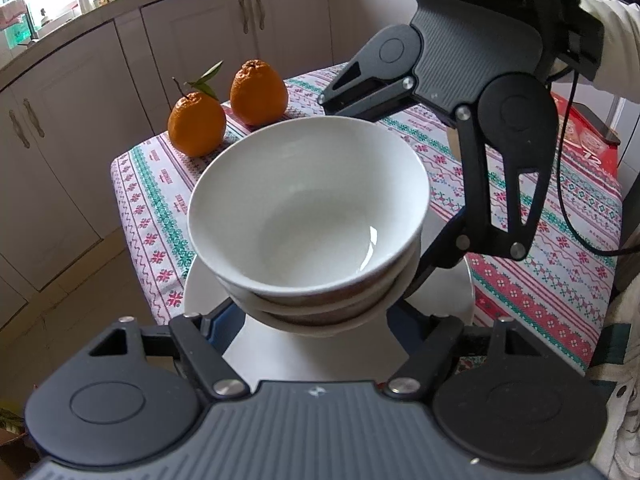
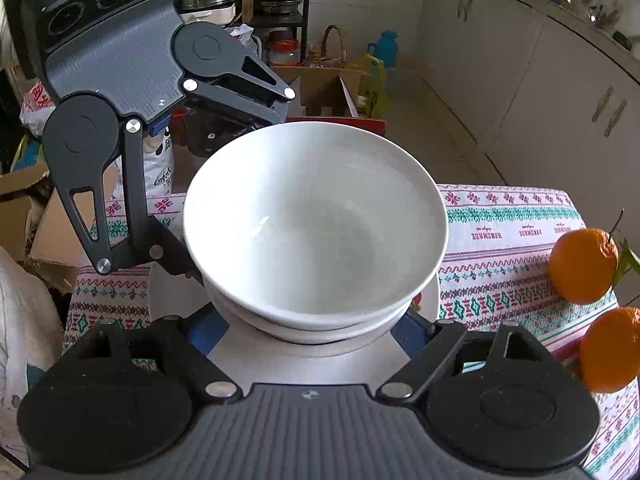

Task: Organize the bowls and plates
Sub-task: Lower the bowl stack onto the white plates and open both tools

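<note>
Bowls (image 1: 308, 200): white, nested in a stack, standing on a white plate (image 1: 200, 292) at the near edge of the table. Left gripper (image 1: 316, 320) jaws spread astride the stack's base. Right gripper (image 2: 316, 332) the same from the opposite side. Blue pads (image 2: 208, 332) show at both flanks, but the bowls hide the contact, so cannot tell if either pinches.

Tablecloth (image 1: 152, 200), patterned red and green, has a printed word that looks like "HANDMADE", seen upside down in the right wrist view. Two oranges (image 1: 196, 124) sit at the far left corner.

Left wrist view only: red box (image 1: 592, 148) marked "12" and cream cabinets (image 1: 72, 120). Right wrist view only: white bag (image 2: 160, 168) reading "Comfort", cardboard boxes (image 2: 324, 84) and a shelf with pots (image 2: 280, 0).
</note>
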Tool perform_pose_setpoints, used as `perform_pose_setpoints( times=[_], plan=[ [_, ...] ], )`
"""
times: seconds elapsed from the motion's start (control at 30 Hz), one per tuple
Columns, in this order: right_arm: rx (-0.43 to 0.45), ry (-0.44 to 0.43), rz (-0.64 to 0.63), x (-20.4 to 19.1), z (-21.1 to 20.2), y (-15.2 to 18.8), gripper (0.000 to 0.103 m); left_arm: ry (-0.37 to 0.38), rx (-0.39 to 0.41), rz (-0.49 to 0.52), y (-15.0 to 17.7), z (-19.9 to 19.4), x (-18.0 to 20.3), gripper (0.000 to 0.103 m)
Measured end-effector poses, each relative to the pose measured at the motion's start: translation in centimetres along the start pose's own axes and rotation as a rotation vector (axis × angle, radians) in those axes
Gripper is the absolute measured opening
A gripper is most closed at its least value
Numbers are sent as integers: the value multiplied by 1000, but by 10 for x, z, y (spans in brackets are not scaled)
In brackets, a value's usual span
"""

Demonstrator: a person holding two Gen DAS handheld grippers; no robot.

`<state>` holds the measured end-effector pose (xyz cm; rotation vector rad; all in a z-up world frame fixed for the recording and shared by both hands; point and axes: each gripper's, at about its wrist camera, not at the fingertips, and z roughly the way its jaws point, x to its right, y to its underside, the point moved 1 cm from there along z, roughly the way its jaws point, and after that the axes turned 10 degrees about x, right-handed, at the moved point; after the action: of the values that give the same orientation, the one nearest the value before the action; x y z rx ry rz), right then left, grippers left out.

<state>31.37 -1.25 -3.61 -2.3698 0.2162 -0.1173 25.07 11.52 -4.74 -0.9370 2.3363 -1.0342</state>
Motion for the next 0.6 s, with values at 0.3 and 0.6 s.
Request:
perform_pose_setpoints(
  times=[0.3,0.6],
  plan=[
    [5,58,9,-15,-13,6,100,-109,49,33,7,-18,17,91],
    [56,431,306,-75,-81,30,103,-426,221,-91,19,-84,73,102]
  ],
)
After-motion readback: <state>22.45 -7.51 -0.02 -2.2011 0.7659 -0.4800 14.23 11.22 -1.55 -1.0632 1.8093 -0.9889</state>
